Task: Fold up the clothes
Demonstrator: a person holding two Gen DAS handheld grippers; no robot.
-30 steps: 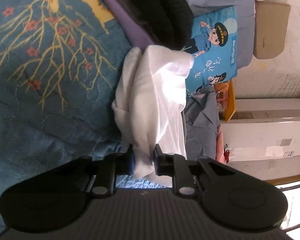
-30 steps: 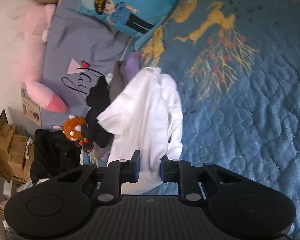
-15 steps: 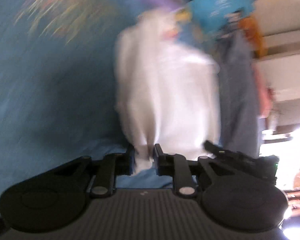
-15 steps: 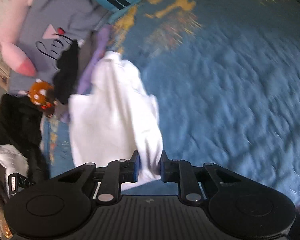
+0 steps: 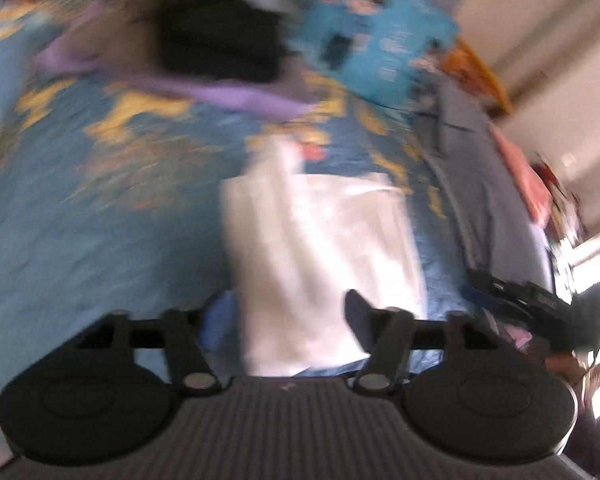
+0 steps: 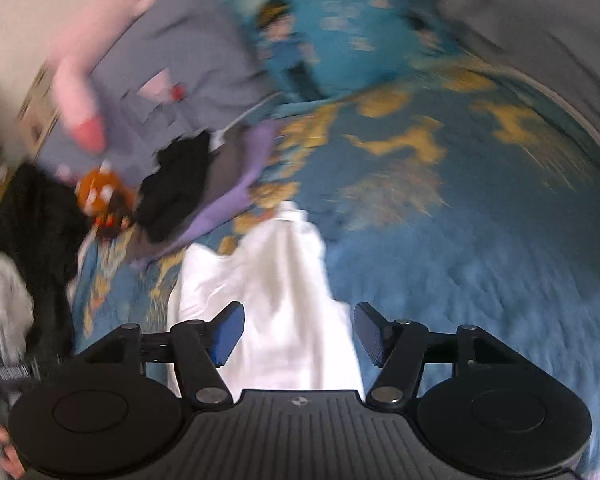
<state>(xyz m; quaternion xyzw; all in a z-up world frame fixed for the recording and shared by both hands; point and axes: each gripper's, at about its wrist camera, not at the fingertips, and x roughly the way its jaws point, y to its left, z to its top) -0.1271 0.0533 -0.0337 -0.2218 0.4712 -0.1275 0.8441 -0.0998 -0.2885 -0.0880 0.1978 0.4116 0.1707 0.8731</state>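
Both grippers, left [image 5: 288,316] & right [image 6: 298,338], have just been opening. The folded white cotton garment [image 6: 276,300] is lying loose between jaws on the blue quilted bedspread w/ yellow branches [image 6: 480,272].

Ahead of the right tool [image 6: 296,336], a white shirt [image 6: 276,304] of thin, matt cloth lies on a quilted, stitched blue bedspread [image 6: 480,280]. The tool is matt black plastic with ribbed pads [image 6: 370,336] and shiny metal pivot pins [image 6: 208,394].
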